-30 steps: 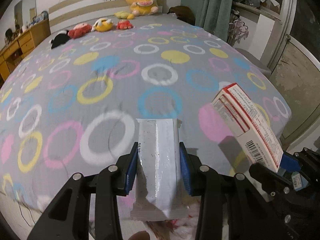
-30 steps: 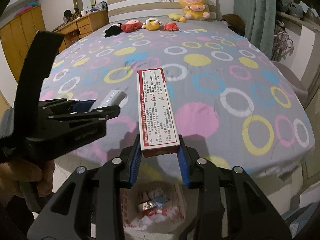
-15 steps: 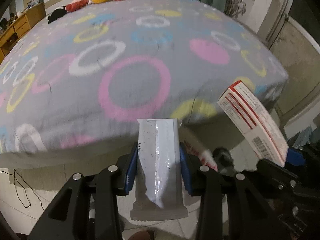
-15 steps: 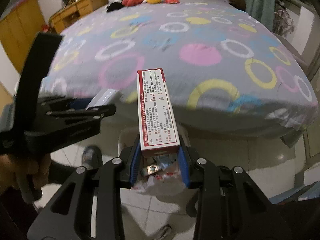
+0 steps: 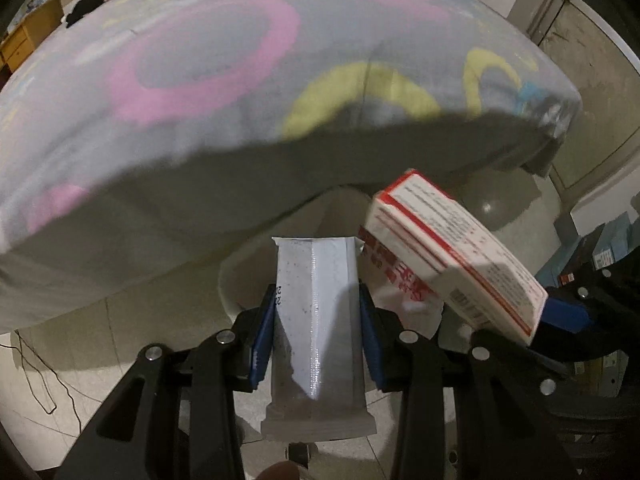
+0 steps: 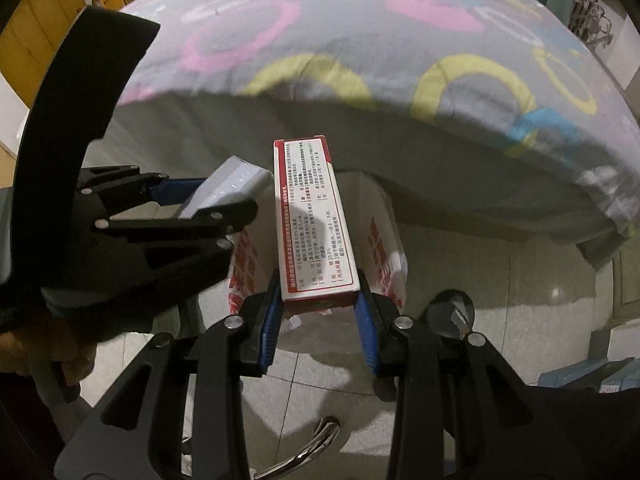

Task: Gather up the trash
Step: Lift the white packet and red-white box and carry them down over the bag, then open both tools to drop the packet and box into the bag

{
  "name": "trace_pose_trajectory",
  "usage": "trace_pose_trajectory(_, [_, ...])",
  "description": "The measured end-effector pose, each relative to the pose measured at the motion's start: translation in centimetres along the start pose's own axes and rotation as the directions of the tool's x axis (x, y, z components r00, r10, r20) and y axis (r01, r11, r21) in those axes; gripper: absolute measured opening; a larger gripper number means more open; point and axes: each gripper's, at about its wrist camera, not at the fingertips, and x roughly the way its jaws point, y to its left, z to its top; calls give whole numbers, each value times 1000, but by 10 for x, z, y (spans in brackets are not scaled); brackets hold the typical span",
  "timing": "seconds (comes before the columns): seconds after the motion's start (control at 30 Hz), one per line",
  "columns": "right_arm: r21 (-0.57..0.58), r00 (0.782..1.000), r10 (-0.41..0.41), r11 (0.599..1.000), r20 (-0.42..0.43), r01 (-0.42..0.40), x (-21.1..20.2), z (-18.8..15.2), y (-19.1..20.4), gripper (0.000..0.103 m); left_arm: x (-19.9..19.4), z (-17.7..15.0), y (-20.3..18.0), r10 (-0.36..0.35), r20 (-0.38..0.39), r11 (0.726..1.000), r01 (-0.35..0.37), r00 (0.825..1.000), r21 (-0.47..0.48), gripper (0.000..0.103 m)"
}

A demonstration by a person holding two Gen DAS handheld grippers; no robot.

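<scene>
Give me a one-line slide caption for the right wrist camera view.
Right gripper clamps a red-and-white carton above a white trash bag by the bed.

The bedspread (image 5: 200, 92) is grey, printed with big pink, yellow and blue rings. The wrapper (image 5: 316, 312) is silvery white with fine dark specks and a bright seam down its middle. The box (image 6: 314, 224) is white with a red border and small dark print; its end is red. The bag (image 6: 384, 256) below is white with red lettering. Both pairs of fingers (image 5: 262, 336) are black with blue pads. The floor (image 6: 312, 376) is pale grey tile. The cabinets (image 6: 36, 28) are yellow wood.
</scene>
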Motion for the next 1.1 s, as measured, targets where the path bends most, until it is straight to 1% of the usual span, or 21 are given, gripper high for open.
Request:
trace_pose_trajectory(0.07, [-7,1000,-9,1000,-16,9,8,0,1,33,10,-2,-1,12,-9,1000,-12,1000,8,38])
trace_pose_trajectory(0.17, [-3,999,-12,1000,-45,12,21,2,-1,33,26,-5,2,10,-39,1000,-10,999,-13,38])
trace_pose_trajectory(0.33, [-15,996,-35,999,-77,34,39,4,0,33,39,-6,2,18,-68,1000,-19,998,-7,38])
trace_pose_trajectory(0.53, [-8,992,-33,999,-124,33,61,9,-1,34,61,-6,-1,36,-112,999,-36,993,-2,38])
trace_pose_trajectory(0.7, [-2,987,-39,999,-155,39,75,10,-5,34,65,-3,7,20,-124,999,-23,992,-24,39])
trace_pose_trajectory(0.73, [-7,986,-38,999,-165,37,78,10,-4,34,65,-3,8,11,-125,1000,-14,992,-25,40])
trace_pose_trajectory(0.77, [-9,984,-38,999,-172,37,79,11,-2,41,66,-3,8,5,-129,1000,-8,992,-28,54])
trace_pose_trajectory(0.8, [-8,983,-47,999,-179,46,82,10,-2,56,67,-2,9,0,-132,999,-4,991,-32,71])
trace_pose_trajectory(0.83, [-9,981,-60,998,-186,59,83,10,-3,60,66,-1,11,11,-125,999,-16,992,-38,76])
trace_pose_trajectory(0.87, [-10,980,-60,998,-188,60,83,9,-3,65,70,-1,14,12,-126,999,-17,992,-39,78])
trace_pose_trajectory(0.9, [-5,981,-50,999,-186,50,81,8,-4,69,70,-1,15,7,-132,999,-13,991,-39,78])
trace_pose_trajectory(0.93, [-2,982,-47,999,-184,47,80,9,-4,71,70,0,15,6,-131,999,-12,991,-43,79])
trace_pose_trajectory(1.1, [-2,983,-48,999,-177,49,75,5,-8,72,66,0,13,-4,-123,999,-2,992,-44,80])
